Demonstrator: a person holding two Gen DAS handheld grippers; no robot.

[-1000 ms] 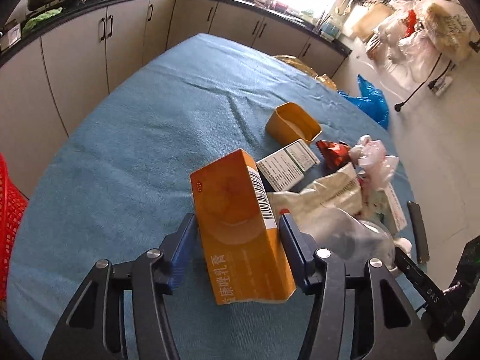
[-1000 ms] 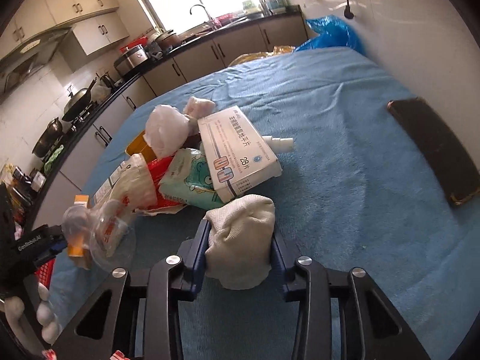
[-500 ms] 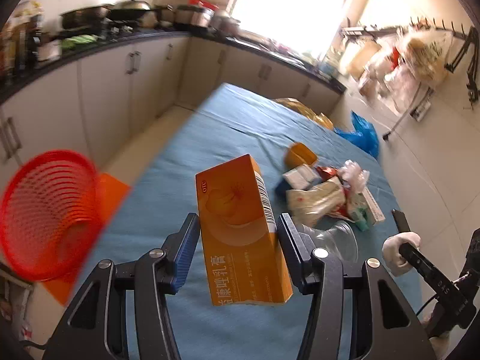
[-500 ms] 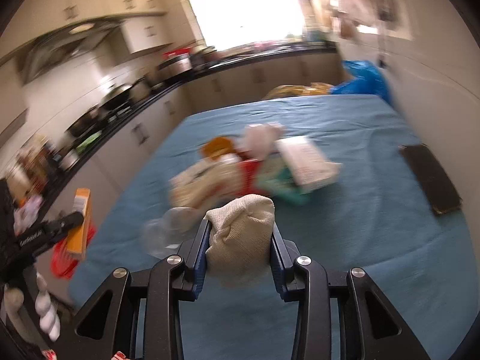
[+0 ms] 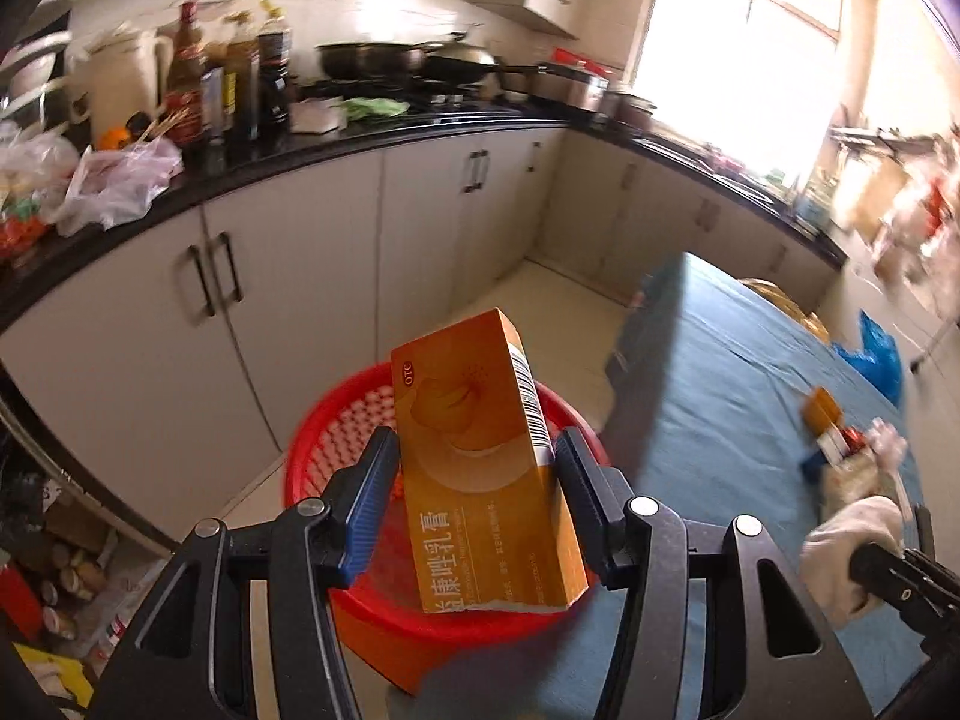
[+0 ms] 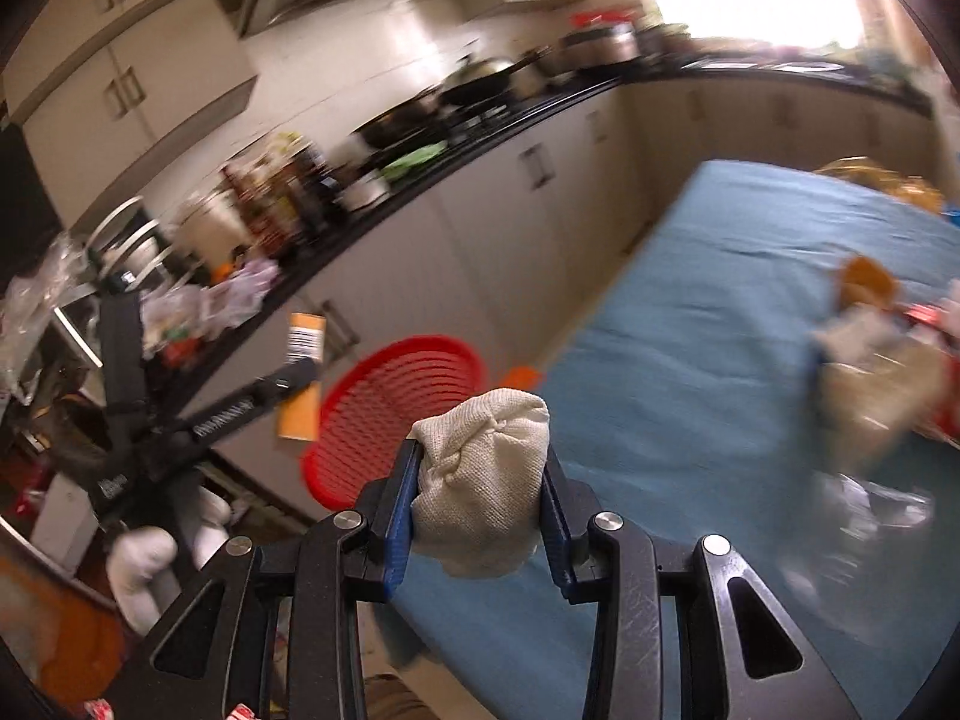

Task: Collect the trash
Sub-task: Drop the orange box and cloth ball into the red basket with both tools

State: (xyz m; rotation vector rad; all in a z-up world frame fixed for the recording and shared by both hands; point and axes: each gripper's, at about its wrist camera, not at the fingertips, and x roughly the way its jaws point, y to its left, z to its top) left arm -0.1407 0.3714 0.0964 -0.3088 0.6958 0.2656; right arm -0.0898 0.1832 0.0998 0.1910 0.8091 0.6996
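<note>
Glossy orange cardboard box clamped upright in left gripper over round red mesh basket — crumpled off-white knit cloth pinched in right gripper, angled down above blue tablecloth.

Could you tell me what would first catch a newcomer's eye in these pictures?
An orange medicine box clamped in the left gripper hangs above a red basket on the floor beside the blue-covered table. The right gripper grips a balled white cloth over the table edge.
</note>
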